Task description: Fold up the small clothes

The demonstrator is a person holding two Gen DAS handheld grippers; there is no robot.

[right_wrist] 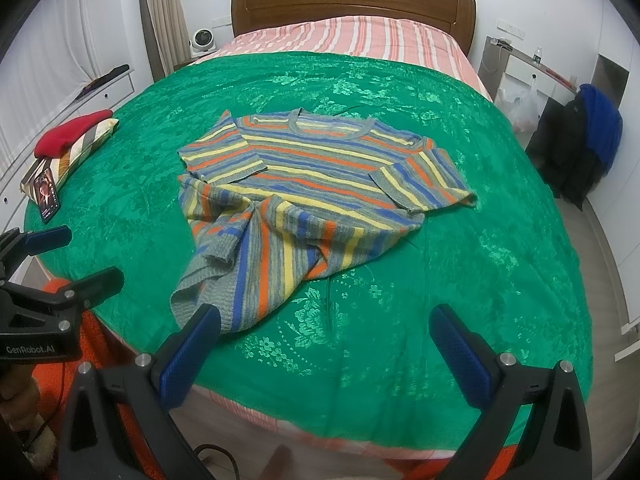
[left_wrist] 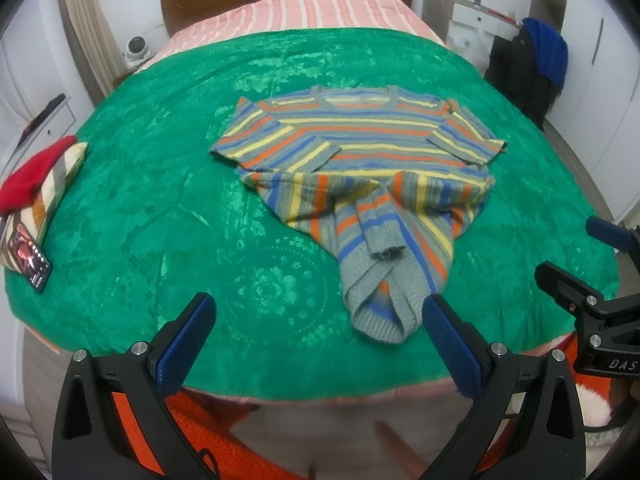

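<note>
- Red knit item sits on a striped folded piece at the bed's far left edge, phone leaning beside them; probably parked there to keep the middle free for folding.
- Left gripper is released, jaws wide apart, holding nothing, hovering over the near edge of the bed with the sweater's hem just ahead of its right finger.
- Striped sweater lies mid-bed on the green cover, neck toward the headboard, both sleeves laid in over the chest. Lower body is bunched and twisted toward the near edge, so the hem likely needs flattening first.
- Right gripper is also released and empty, low at the near edge, hem corner touching or just past its left finger.
</note>
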